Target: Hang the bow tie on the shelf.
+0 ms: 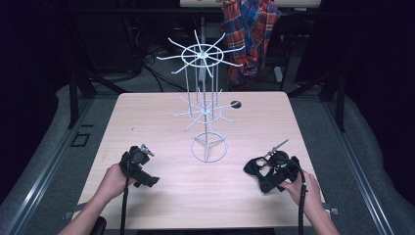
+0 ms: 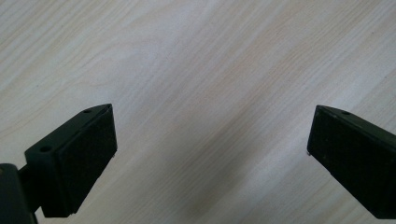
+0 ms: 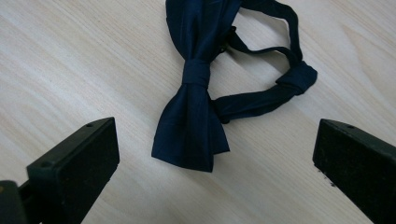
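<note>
Right gripper [image 3: 212,158], fingers spread, hovers over a navy bow tie [image 3: 198,93] flat on the worktop [image 3: 70,56]; soft, light fabric, likely best pinched at its knot.

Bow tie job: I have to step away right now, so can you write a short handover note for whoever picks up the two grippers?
Left hand-held gripper: open, nothing between the jaws, over bare table at the near left.
Right hand-held gripper: open, aimed at the dark blue bow tie, not touching it.
Bow tie: lying flat on the table at the near right, its strap looped beside it.
White wire rack: upright at the table's middle, its arms bare.
Done: nothing gripped so far.
Left: probably grasp the bow tie and hang it on the rack.
</note>
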`<state>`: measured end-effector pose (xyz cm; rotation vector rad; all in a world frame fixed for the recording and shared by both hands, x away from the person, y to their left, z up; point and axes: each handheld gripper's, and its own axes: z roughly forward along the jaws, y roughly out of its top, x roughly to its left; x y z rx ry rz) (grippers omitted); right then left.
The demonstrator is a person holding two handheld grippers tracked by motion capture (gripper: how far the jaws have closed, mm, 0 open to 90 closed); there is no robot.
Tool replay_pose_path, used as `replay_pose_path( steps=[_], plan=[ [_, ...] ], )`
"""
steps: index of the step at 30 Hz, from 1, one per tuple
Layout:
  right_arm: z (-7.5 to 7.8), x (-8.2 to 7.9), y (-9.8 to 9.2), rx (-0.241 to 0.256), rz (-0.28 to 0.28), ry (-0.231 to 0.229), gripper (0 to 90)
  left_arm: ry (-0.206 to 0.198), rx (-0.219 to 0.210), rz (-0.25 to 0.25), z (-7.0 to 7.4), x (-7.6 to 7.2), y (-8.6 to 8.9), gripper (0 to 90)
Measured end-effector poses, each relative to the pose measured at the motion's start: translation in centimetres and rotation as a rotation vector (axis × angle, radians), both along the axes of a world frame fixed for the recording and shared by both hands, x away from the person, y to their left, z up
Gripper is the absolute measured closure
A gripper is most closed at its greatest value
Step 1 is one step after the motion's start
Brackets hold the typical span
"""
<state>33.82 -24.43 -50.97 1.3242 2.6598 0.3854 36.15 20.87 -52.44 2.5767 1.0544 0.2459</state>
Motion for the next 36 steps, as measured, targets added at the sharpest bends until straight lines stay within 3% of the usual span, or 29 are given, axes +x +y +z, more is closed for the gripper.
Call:
replay_pose_path(
  steps=[7, 9, 10, 12, 13, 16, 19, 25, 26, 30, 33, 34, 35, 36],
  plan=[
    [-0.6, 0.3, 0.8, -0.01, 0.005, -0.002, 4.7, 0.009, 0.001, -0.003, -0.1, 0.0, 0.0, 1.6],
    [-0.8, 0.4, 0.9, -0.004, 0.001, -0.01, 13.0, 0.005, 0.0, -0.002, -0.1, 0.0, 0.0, 1.6],
    [-0.8, 0.4, 0.9, -0.004, 0.001, -0.01, 13.0, 0.005, 0.0, -0.002, -0.1, 0.0, 0.0, 1.6],
    [-1.0, 0.3, 1.1, 0.006, -0.018, -0.042, 18.6, 0.005, 0.0, -0.004, -0.1, 0.0, -0.1, 1.6],
    [-0.9, 0.5, 1.1, -0.021, -0.009, -0.036, 26.8, 0.007, 0.003, -0.004, -0.1, 0.0, 0.0, 1.7],
    [-1.2, 0.5, 1.2, -0.031, -0.011, -0.035, 29.1, 0.008, 0.001, -0.003, -0.1, 0.0, 0.0, 1.7],
    [-1.7, 0.7, 1.3, -0.055, -0.009, 0.002, 33.7, 0.008, 0.002, -0.004, -0.1, 0.0, -0.1, 1.7],
    [-2.3, 0.7, 1.4, -0.074, -0.016, 0.021, 41.5, 0.01, 0.006, -0.006, -0.1, 0.0, -0.1, 1.7],
    [-2.3, 0.9, 1.4, -0.1, -0.001, 0.05, 45.8, 0.009, 0.006, -0.006, -0.1, 0.0, -0.1, 1.7],
    [-2.6, 0.8, 1.4, -0.089, -0.011, 0.048, 54.6, 0.011, 0.007, -0.007, -0.1, 0.0, -0.1, 1.8],
    [-2.6, 0.9, 1.5, -0.114, -0.009, 0.054, 57.0, 0.01, 0.007, -0.007, -0.1, 0.0, -0.1, 1.8],
    [-2.9, 0.8, 1.5, -0.093, -0.021, 0.036, 58.1, 0.01, 0.007, -0.007, -0.1, 0.0, -0.1, 1.8],
    [-2.7, 0.9, 1.5, -0.126, 0.001, 0.065, 59.1, 0.01, 0.008, -0.007, -0.1, 0.0, -0.1, 1.8],
    [-2.8, 0.9, 1.5, -0.123, -0.003, 0.062, 61.0, 0.011, 0.009, -0.007, -0.1, 0.0, -0.1, 1.8]
  ],
)
